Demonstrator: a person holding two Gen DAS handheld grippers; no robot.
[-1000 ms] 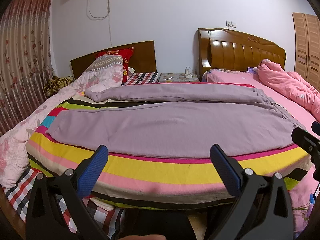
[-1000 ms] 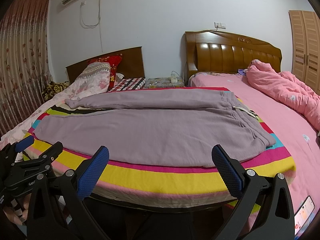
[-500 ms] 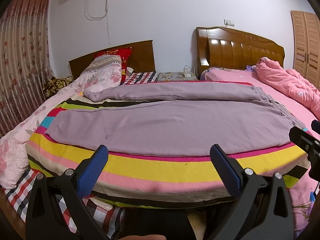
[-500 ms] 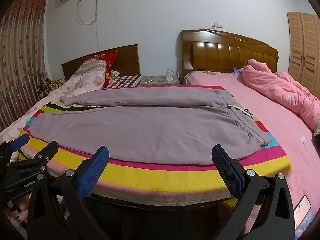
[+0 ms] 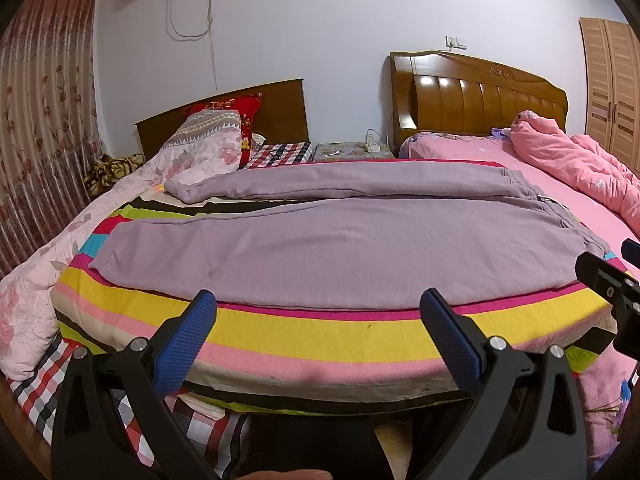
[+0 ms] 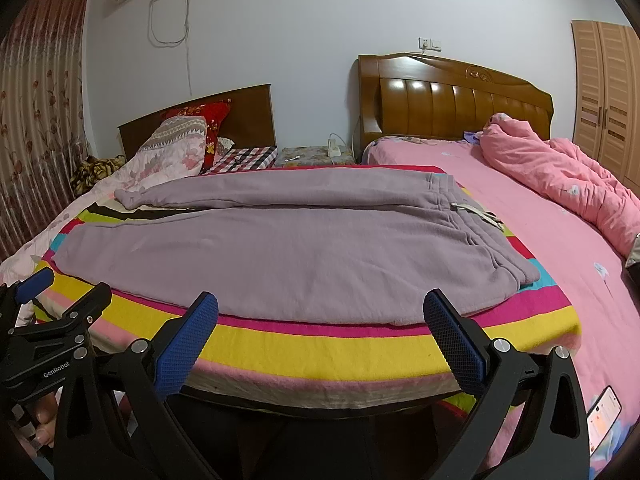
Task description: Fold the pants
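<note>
The pants [image 5: 344,240] are spread flat on the striped blanket [image 5: 320,336], legs toward the left, waistband toward the right; the left gripper [image 5: 318,312] is held before the blanket's near edge, jaws wide apart, nothing between them; the right gripper [image 6: 320,312] is held likewise, jaws wide apart, touching nothing, the pants lying just beyond.

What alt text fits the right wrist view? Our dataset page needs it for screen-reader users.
Purple pants lie flat across a striped blanket on a bed, legs pointing left, waistband right. The open right gripper hovers at the near edge, touching nothing, with the left gripper at far left.
</note>
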